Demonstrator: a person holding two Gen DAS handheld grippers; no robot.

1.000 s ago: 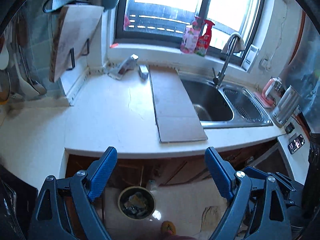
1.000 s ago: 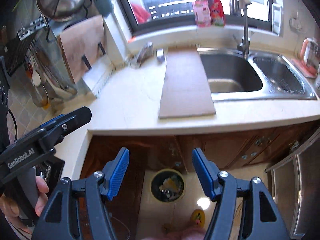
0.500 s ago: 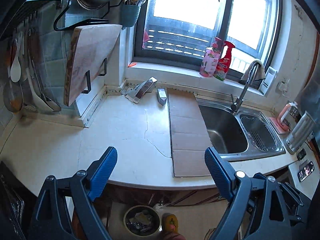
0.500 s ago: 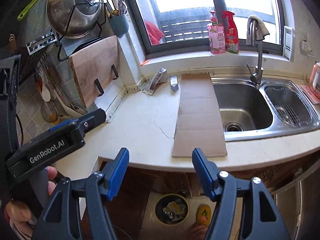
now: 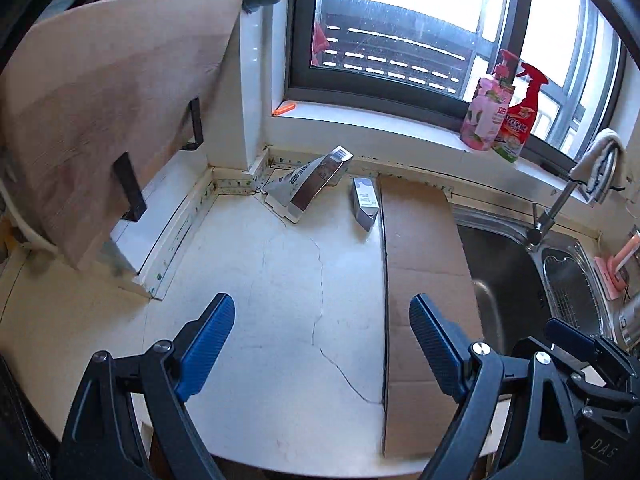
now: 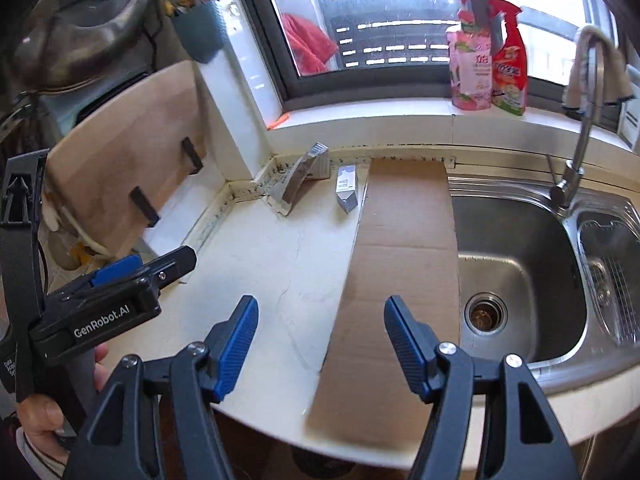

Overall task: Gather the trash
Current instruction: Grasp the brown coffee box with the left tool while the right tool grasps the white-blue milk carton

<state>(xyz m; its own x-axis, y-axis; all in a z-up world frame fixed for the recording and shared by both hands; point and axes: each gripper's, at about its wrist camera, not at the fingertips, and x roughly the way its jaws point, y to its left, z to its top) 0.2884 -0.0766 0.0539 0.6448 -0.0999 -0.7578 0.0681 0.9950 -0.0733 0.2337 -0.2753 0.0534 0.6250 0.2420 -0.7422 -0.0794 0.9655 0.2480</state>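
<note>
Both the left gripper (image 5: 322, 344) and the right gripper (image 6: 320, 344) stand wide and empty above the near edge of the counter (image 5: 256, 280). The trash lies far back by the wall: a flattened carton (image 5: 308, 184), a small box (image 5: 365, 200) just right of it, touching the long cardboard sheet (image 5: 424, 272). A reach for the small box could catch that sheet and push it into the sink (image 6: 516, 256), which its right edge overhangs.

Flattened carton (image 5: 308, 184), small box (image 5: 365, 200), cardboard strip (image 5: 424, 280) on counter

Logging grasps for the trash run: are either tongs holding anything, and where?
Nothing is held: left tongs and right tongs both stand open and empty.
</note>
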